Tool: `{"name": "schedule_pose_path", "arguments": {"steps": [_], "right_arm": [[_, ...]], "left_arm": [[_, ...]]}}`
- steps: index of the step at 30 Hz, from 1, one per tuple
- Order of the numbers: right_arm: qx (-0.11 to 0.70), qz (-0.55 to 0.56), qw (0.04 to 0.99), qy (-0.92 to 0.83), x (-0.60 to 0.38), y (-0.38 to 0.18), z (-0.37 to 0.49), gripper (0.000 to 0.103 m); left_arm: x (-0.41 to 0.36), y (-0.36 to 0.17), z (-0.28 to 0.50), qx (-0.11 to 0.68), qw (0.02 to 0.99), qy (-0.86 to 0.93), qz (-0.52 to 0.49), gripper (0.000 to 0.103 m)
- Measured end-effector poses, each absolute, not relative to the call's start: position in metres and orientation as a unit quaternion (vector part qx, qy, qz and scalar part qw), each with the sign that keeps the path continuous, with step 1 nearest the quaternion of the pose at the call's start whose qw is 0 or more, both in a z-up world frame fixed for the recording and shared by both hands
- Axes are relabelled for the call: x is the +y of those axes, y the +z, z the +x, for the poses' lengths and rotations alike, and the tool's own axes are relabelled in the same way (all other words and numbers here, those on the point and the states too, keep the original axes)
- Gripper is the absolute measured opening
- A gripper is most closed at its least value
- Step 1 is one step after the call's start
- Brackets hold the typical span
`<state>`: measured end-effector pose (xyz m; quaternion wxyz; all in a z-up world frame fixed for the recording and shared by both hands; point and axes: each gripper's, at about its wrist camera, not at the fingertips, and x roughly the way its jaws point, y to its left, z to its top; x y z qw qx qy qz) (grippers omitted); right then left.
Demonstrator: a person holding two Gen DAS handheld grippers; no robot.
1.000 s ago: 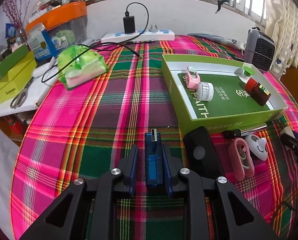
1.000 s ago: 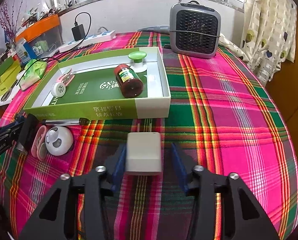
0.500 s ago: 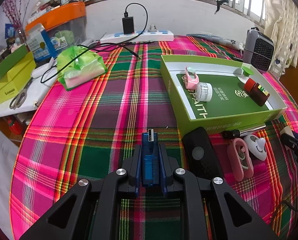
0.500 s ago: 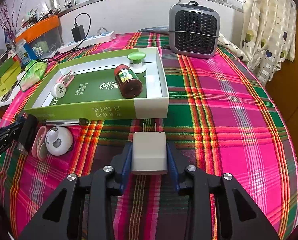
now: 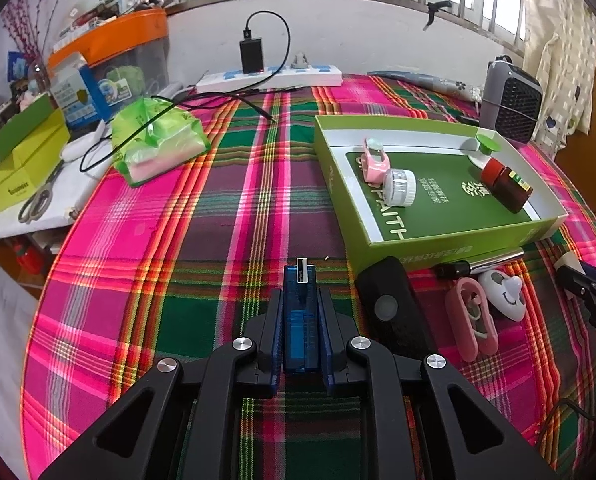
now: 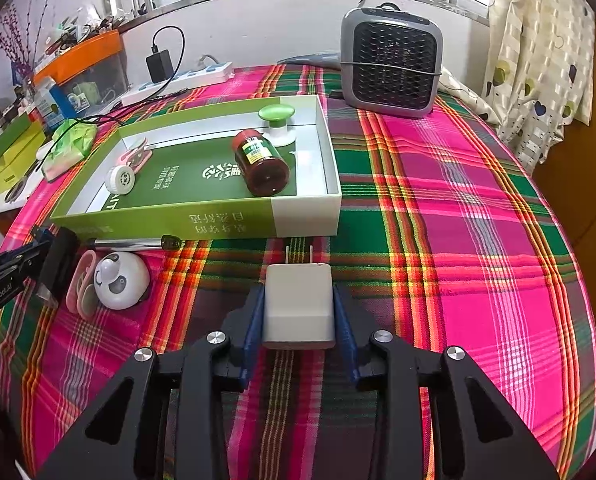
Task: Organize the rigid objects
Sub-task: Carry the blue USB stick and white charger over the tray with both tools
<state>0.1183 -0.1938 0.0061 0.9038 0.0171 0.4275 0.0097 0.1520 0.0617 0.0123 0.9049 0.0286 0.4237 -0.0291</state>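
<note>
My left gripper [image 5: 301,308] is shut on a blue USB stick [image 5: 300,320], its metal plug pointing forward, low over the plaid tablecloth. My right gripper [image 6: 299,300] is shut on a white plug adapter [image 6: 299,306], prongs forward, just in front of the green box tray [image 6: 234,222]. The tray [image 5: 437,246] holds a red-lidded brown jar [image 6: 262,162], a green-topped white knob [image 6: 277,118], a white round cap [image 6: 120,180] and a pink clip [image 5: 373,160].
On the cloth by the tray's near wall lie a black case [image 5: 389,308], a pink case [image 5: 473,324], a white panda gadget [image 6: 118,280] and a silver pen [image 6: 134,244]. A grey heater [image 6: 391,62], power strip [image 5: 270,76], green bag [image 5: 158,136] and side clutter stand behind.
Both grippers closed from open onto their objects: the left on the USB stick, the right on the white adapter. The right gripper has moved slightly forward toward the tray.
</note>
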Motion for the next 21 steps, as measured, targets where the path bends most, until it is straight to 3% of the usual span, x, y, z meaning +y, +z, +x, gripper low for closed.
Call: {"name": "schedule_pose_path", "arguments": {"steps": [21], "right_arm": [[0.385, 0.003, 0.922, 0.031, -0.200, 0.048, 0.128, 0.035]], "left_arm": [[0.039, 0.052, 0.157, 0.391, 0.918, -0.068, 0.027, 0.015]]}}
